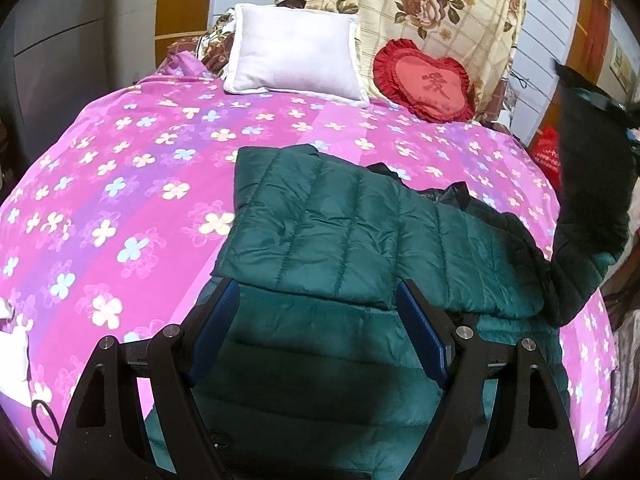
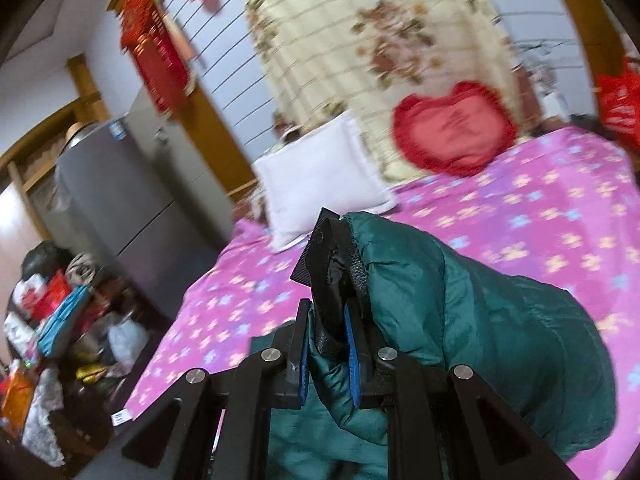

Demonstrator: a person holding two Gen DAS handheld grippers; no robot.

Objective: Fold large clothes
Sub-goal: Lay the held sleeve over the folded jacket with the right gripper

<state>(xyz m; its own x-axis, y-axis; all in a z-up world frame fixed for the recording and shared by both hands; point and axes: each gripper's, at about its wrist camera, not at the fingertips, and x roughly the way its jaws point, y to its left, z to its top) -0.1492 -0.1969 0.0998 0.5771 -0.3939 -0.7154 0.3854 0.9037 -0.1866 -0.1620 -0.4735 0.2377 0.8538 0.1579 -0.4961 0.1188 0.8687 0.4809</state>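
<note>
A dark green quilted jacket [image 1: 332, 236] lies on the pink flowered bedspread [image 1: 132, 184], one part folded over its body. My left gripper [image 1: 320, 304] is open and empty, its blue-padded fingers just above the jacket's near part. My right gripper [image 2: 330, 320] is shut on the jacket's sleeve [image 2: 460, 320] at its black cuff and holds it lifted above the bed. In the left wrist view that lifted sleeve [image 1: 588, 200] hangs at the right edge.
A white pillow [image 1: 296, 56] and a red heart cushion [image 1: 424, 84] lean at the head of the bed against a floral quilt [image 1: 420, 8]. A grey fridge [image 2: 120, 184] and a pile of clutter [image 2: 60, 320] stand left of the bed.
</note>
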